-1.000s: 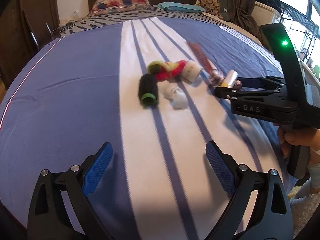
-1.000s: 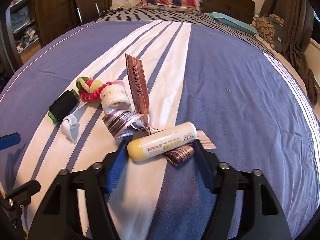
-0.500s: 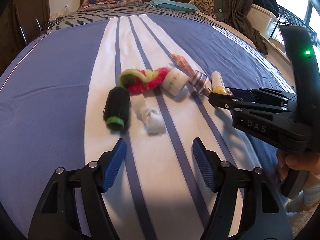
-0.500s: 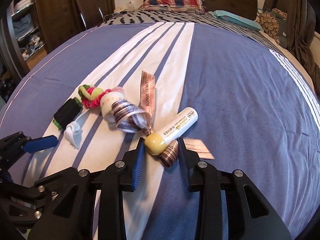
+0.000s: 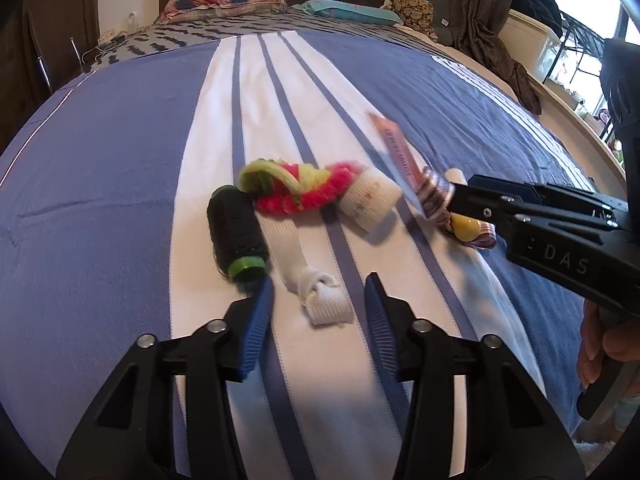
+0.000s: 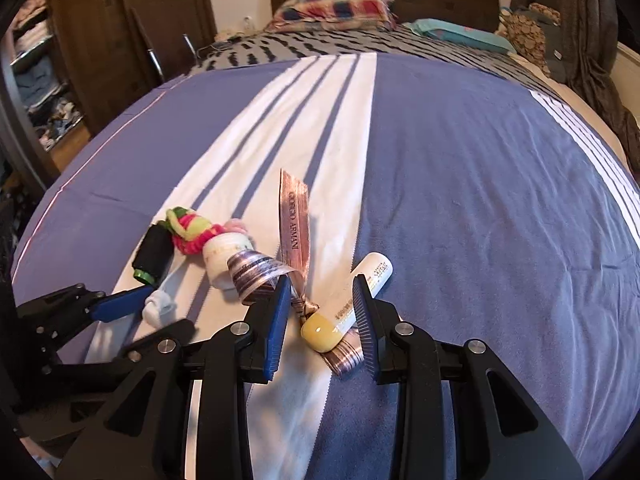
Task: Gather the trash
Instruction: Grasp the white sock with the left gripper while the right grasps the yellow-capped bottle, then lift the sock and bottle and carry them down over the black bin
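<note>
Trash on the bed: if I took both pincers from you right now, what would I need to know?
Left gripper: jaws closing around the white strap's knot, not touching yet.
Right gripper: jaws around the yellow-capped tube and ribbon; firm grip unclear.
Black spool, yarn and white roll lie on the bed.
Done: nothing collected. Left: every piece; no bin in view.

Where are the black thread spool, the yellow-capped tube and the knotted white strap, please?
black thread spool (image 5: 236, 232), left wrist view, wound body.
yellow-capped tube (image 6: 320, 330), right wrist view, yellow cap.
knotted white strap (image 5: 322, 294), left wrist view, knot.
</note>
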`<state>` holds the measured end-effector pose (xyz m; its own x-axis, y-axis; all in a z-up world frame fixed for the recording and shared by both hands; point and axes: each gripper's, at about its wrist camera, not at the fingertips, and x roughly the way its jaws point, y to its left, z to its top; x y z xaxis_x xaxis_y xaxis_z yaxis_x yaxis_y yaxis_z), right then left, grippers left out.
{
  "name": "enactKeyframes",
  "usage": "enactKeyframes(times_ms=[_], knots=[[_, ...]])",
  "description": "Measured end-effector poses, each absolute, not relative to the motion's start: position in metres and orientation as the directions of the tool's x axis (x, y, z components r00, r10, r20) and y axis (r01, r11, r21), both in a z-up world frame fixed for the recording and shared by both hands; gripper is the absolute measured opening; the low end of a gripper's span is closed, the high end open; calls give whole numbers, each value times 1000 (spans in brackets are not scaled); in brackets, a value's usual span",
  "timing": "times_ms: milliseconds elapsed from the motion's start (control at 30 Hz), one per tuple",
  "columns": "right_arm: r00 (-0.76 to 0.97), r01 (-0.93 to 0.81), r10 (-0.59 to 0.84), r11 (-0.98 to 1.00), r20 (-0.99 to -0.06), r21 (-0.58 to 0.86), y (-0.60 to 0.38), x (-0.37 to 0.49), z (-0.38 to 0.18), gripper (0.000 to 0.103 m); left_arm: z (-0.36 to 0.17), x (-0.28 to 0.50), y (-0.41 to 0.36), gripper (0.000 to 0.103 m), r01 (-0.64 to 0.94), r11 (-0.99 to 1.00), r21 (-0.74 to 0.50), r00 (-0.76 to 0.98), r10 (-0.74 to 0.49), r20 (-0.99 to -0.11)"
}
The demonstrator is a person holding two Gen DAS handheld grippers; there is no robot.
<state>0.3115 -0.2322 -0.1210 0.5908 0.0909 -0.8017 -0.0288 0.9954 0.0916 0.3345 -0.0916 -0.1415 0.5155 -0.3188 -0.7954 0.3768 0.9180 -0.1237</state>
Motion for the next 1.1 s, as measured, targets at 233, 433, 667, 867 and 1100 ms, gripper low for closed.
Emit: enactKeyframes(times_ms=[233,433,667,867,1100], knots=[[570,44,60,994,-819,104,-244,316,-133,33,-143,340,-88,36,398,909,-123,512,-331,-793],[547,43,59,994,-835,98,-244,336,-147,29,-145,344,-91,29,403,909,-110,516,-325,-792],[574,5,51,998,-817,66,-234,341,-140,20,-142,341,-92,15,410,908,-85,526,-312,-791],[613,-8,69,997,-787,81,-236,316,-115,20,-119,319,-87,15,416,907,-68,556,-313,-770],[662,-32,72,997,-746,68,-227,267,-75,20,-80,271,-81,15,421,906,-49,600,-319,-733]])
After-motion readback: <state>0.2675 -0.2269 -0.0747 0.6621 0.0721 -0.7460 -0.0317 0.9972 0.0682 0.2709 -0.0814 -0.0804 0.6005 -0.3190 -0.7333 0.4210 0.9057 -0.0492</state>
